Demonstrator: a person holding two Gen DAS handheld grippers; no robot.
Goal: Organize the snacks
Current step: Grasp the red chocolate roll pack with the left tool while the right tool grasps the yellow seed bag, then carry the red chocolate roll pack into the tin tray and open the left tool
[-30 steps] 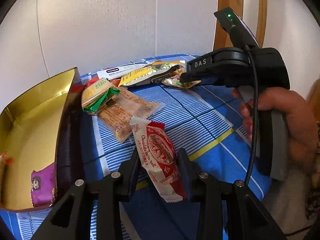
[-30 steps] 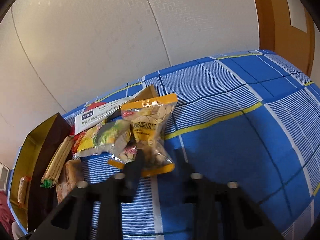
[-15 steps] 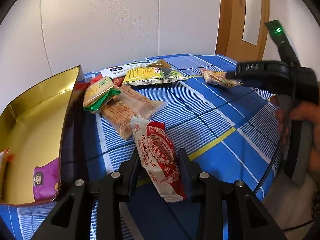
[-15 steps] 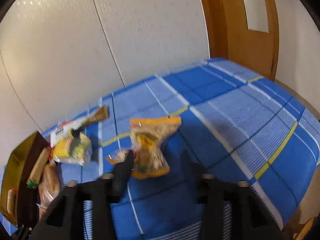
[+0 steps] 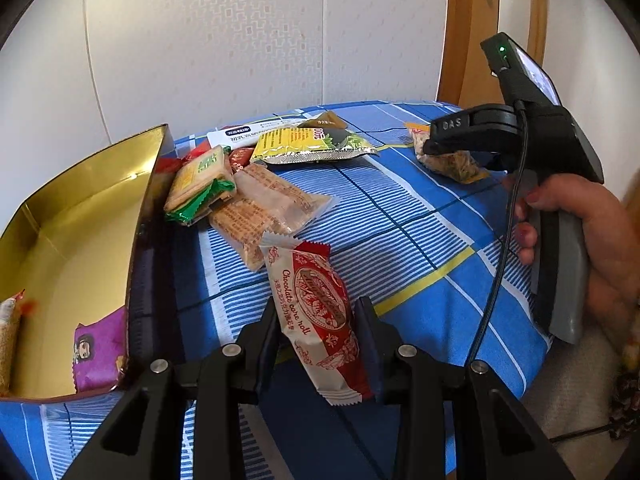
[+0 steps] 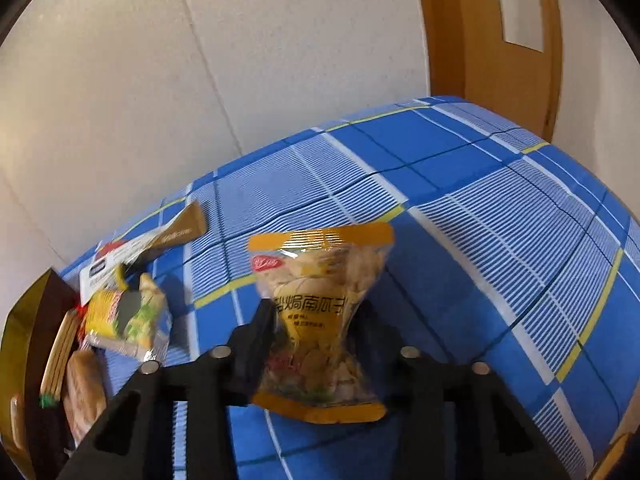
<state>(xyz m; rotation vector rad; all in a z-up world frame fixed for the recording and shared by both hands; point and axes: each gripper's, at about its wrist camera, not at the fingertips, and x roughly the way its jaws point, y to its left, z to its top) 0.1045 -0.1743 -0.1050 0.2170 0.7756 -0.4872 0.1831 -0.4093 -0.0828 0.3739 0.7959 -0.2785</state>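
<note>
My left gripper point(image 5: 316, 320) is shut on a red and white chocolate core roll packet point(image 5: 316, 312), held above the blue checked tablecloth point(image 5: 400, 240). My right gripper point(image 6: 316, 320) is shut on an orange pumpkin-seed bag point(image 6: 320, 312), lifted off the table; this bag also shows in the left wrist view point(image 5: 448, 156) under the right gripper's body. A gold tin box point(image 5: 72, 240) stands at the left and holds a purple packet point(image 5: 96, 352). Beside the box lie cracker packs point(image 5: 260, 208), a green-edged biscuit pack point(image 5: 200, 184) and a yellow-green bag point(image 5: 316, 144).
A white long packet point(image 5: 256, 136) and a brown sachet point(image 5: 324, 122) lie at the far edge by the white wall. A wooden door point(image 6: 500, 32) stands behind the table at right. The table's right edge drops off near the hand point(image 5: 600, 240).
The right gripper has closed on the pumpkin-seed bag, carried it away from the pile to the right and raised it. The left gripper still holds the chocolate roll in place.
</note>
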